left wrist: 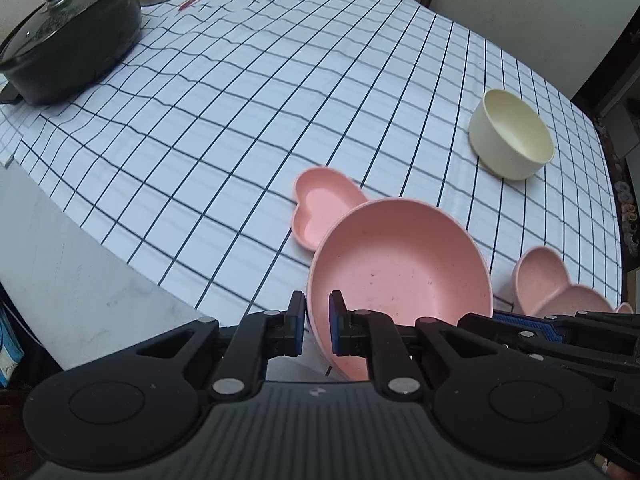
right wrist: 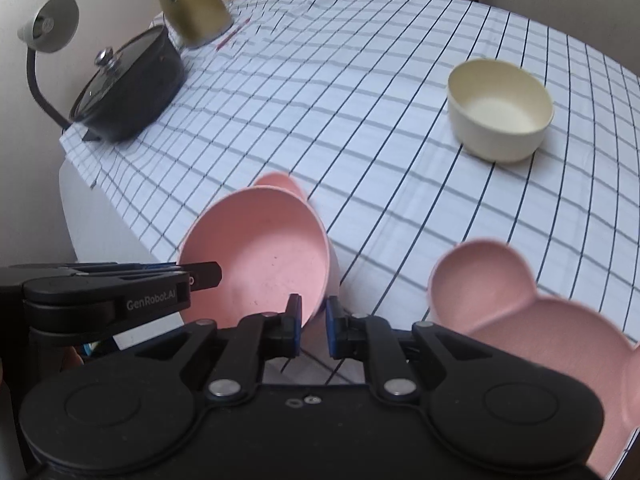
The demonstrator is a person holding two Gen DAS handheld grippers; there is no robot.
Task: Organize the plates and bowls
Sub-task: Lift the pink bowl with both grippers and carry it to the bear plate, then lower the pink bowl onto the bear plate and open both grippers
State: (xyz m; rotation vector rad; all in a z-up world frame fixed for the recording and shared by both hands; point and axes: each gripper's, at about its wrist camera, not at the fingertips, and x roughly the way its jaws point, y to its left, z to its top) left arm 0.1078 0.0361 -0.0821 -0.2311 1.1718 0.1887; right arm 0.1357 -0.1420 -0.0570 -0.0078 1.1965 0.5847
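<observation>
Both tools are pinching the same pink bowl (left wrist: 400, 268) by its rim — the left tool (left wrist: 316, 320) is gripping the rim's near-left edge at the bottom centre of its view, and the right tool (right wrist: 312, 326) is clamping the near-right edge at the bottom centre of its own. Each tool's jaws are standing almost pressed together, with only the thin rim between them. The bowl is hanging tilted over the worktop's (left wrist: 280, 100) near edge, its mouth facing the cameras.

Directly behind it in the left view, a heart dish (left wrist: 320, 204) is lying flat on the checked cloth, just up-left of the bowl; this looks the likeliest place to set it. A lobed pink plate (right wrist: 520, 312) is sitting at the lower right, nearer the right tool, and a cream bowl (right wrist: 500, 108) is standing well apart at the upper right.

Writing: "GenRobot.AI" is showing on the left tool's side in the right view, lower left. No other lettering is legible.
</observation>
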